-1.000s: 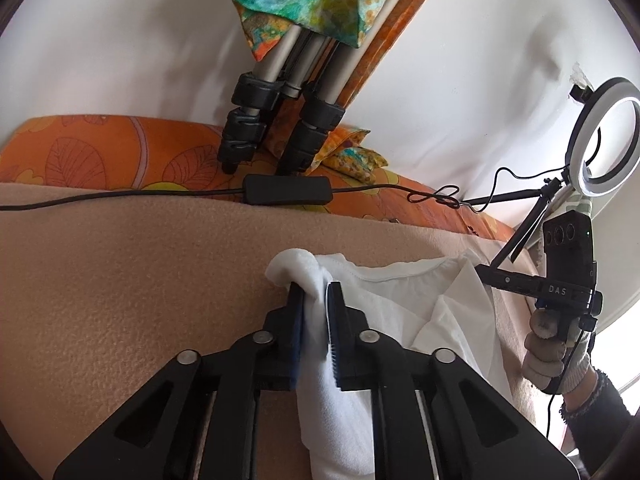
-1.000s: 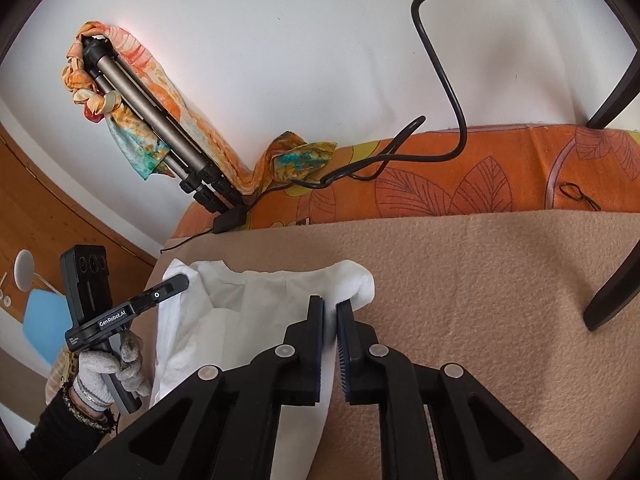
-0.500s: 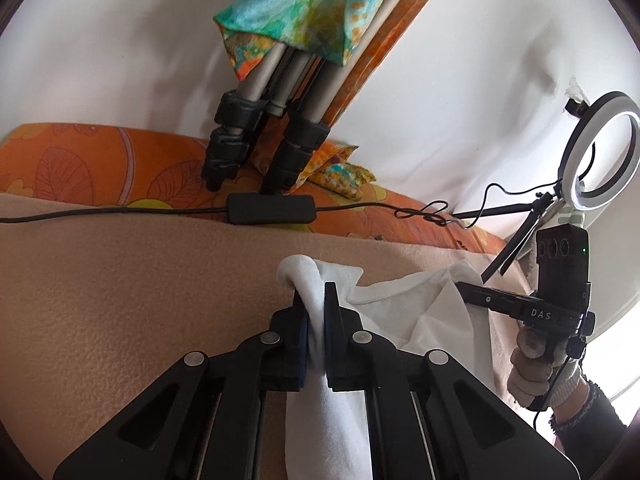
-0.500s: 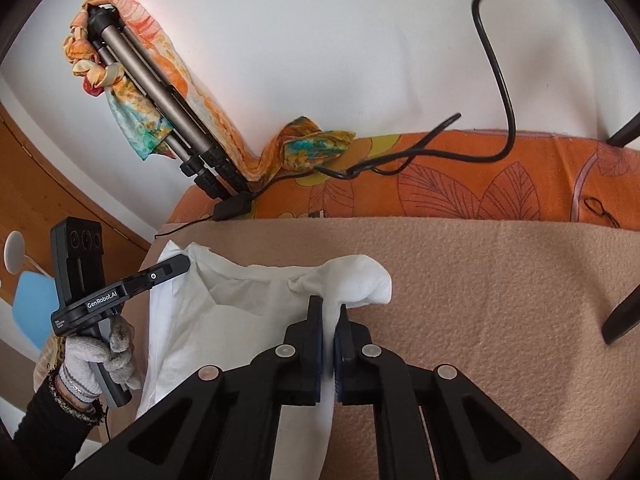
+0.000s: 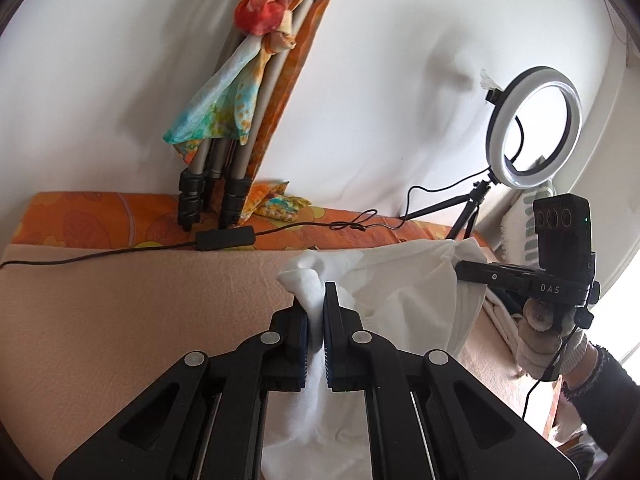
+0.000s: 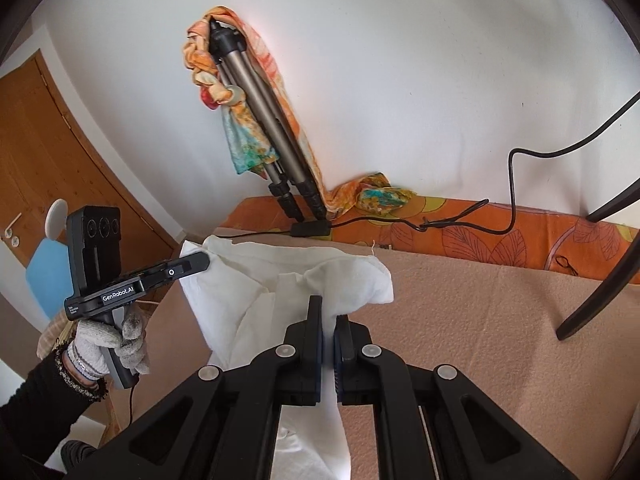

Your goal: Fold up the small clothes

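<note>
Clamping a bunched fold of the white garment (image 5: 404,292), the left tongs (image 5: 316,308) stand with both jaws pressed nearly together, fabric filling the narrow gap between them. The right tongs (image 6: 328,320) are likewise drawn in tight on a second bunch of the same garment (image 6: 248,292), with cloth caught between the jaws and a rounded lobe of it bulging just past the tips.

The garment hangs raised between the two tongs, above the beige blanket (image 5: 140,312) that covers the surface below. Slack cloth trails down under each grip.

In the left wrist view, the other unit appears at the far right, gripped by a gloved hand (image 5: 548,340), its finger tip buried in a corner of the garment. In the right wrist view, the opposite unit appears at the left, held by a gloved hand (image 6: 116,340).

Behind the blanket runs an orange leaf-print cover (image 5: 100,220). A folded tripod (image 5: 236,152) wrapped in a multicoloured scarf (image 5: 224,108) leans against the white wall (image 5: 380,80). A black cable (image 5: 120,250) with an inline box lies along the cover. A ring light (image 5: 534,126) on a small stand is positioned at the right in the left wrist view. A wooden door (image 6: 52,152) is visible at the left in the right wrist view.
</note>
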`<state>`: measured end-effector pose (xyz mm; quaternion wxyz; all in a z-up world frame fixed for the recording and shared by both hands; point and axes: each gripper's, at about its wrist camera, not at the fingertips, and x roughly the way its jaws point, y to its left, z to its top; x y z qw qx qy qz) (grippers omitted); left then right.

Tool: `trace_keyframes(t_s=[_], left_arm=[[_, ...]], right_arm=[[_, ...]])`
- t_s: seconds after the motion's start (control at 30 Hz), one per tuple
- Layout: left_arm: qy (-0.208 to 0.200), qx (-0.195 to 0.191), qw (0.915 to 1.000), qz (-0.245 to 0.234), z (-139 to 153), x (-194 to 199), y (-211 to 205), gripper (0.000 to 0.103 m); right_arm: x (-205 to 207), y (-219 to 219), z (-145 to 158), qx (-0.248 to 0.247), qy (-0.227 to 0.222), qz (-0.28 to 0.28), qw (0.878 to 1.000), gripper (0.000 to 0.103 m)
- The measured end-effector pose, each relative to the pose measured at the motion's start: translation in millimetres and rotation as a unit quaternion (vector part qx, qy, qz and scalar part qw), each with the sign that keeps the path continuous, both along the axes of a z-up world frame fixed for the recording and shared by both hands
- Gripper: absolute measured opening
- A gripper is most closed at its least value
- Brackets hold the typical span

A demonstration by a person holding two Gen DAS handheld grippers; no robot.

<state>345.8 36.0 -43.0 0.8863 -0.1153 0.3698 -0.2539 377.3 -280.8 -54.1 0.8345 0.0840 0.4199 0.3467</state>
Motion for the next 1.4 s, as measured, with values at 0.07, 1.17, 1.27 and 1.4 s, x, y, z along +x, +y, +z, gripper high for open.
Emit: trace_keyframes(t_s=[0.07, 1.17, 1.27, 1.4], left_arm=[[-0.007, 0.006, 1.0, -0.004, 8.3, -13.9, -1.8, 0.005], [0.011, 0.142, 0.9872, -0.072, -36.6, -268.3, 5.6, 0.007], [-0.002, 0.151, 0.986, -0.071, -28.2, -281.5, 10.0, 0.008], [-0.013, 0.139, 0.9887, -0.053, -20.0, -281.2, 16.4, 0.011]], right_arm=[[-15.3, -1.4, 8.3, 0.003, -0.004, 0.001, 1.0, 0.002], [-305.7, -10.0, -27.9, -0.151, -0.097, 0.044, 0.983, 0.024], [-323.3, -23.6, -21.6, -0.148, -0.093, 0.05, 0.983, 0.025], [-321.1, -43.6, -17.1, -0.094, -0.052, 0.018, 0.994, 0.041]])
